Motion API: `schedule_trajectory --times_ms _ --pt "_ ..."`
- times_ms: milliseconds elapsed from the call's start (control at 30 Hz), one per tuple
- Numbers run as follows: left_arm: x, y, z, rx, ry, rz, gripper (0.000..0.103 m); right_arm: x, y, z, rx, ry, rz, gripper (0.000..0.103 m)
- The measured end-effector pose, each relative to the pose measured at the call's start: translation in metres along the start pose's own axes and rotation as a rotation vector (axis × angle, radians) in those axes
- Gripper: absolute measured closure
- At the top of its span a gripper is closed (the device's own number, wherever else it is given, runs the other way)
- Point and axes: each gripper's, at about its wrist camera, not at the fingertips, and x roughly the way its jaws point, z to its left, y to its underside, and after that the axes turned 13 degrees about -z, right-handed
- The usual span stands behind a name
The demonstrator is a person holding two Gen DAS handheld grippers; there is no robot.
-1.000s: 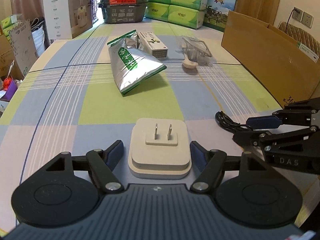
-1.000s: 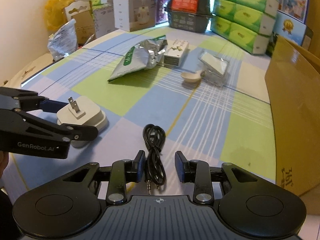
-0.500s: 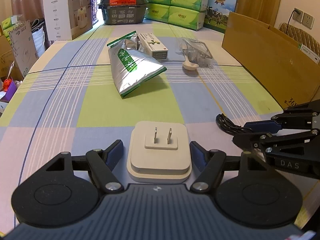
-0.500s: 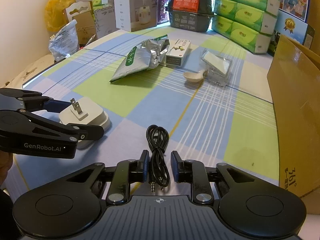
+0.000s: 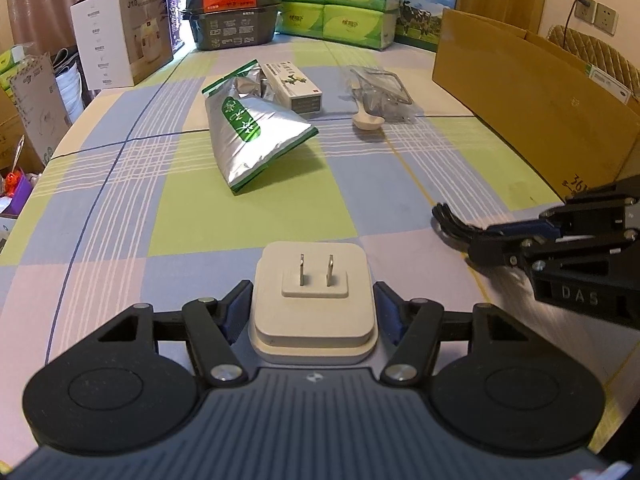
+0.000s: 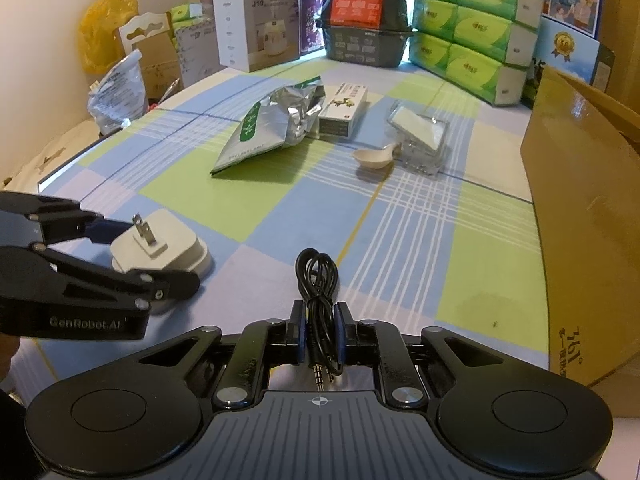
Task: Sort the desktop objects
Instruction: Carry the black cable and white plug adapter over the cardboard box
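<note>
A white plug adapter (image 5: 312,280) lies prongs-up on the checked tablecloth, and my left gripper (image 5: 313,308) is shut on it, its blue-padded fingers pressing both sides. In the right wrist view the adapter (image 6: 180,248) sits tilted between the left gripper's (image 6: 154,254) fingers at the left. A coiled black audio cable (image 6: 318,276) runs between the fingers of my right gripper (image 6: 320,336), which is shut on it, with the jack plugs poking out behind. From the left wrist view the right gripper (image 5: 484,242) comes in from the right, the cable's loop (image 5: 448,220) sticking out past its tips.
Farther up the table lie a silver-green foil pouch (image 5: 248,136), a white carton (image 5: 294,88), a cream spoon (image 5: 366,120) and a clear plastic case (image 5: 384,88). A large cardboard box (image 5: 540,108) lines the right side. Stacked boxes and tissue packs fill the far end.
The right gripper's fingers have closed from a wide gap onto the black cable. The left gripper's fingers have drawn in against the adapter's sides.
</note>
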Motion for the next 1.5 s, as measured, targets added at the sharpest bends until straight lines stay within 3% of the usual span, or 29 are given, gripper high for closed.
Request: schedule_trajectory --times_ms 367,967,1500 --pt "-0.015 -0.013 -0.012 -0.040 0.039 -0.023 0.043 -0.028 -0.004 -0.007 0.076 0.047 -0.047 0.092" --pt "-0.095 -0.032 -0.067 -0.066 0.046 -0.111 0.043 -0.144 -0.004 -0.023 0.198 0.177 -0.158 0.092" --pt "-0.141 -0.057 -0.129 -0.057 0.119 -0.180 0.043 -0.229 0.001 -0.058 0.256 0.274 -0.248 0.092"
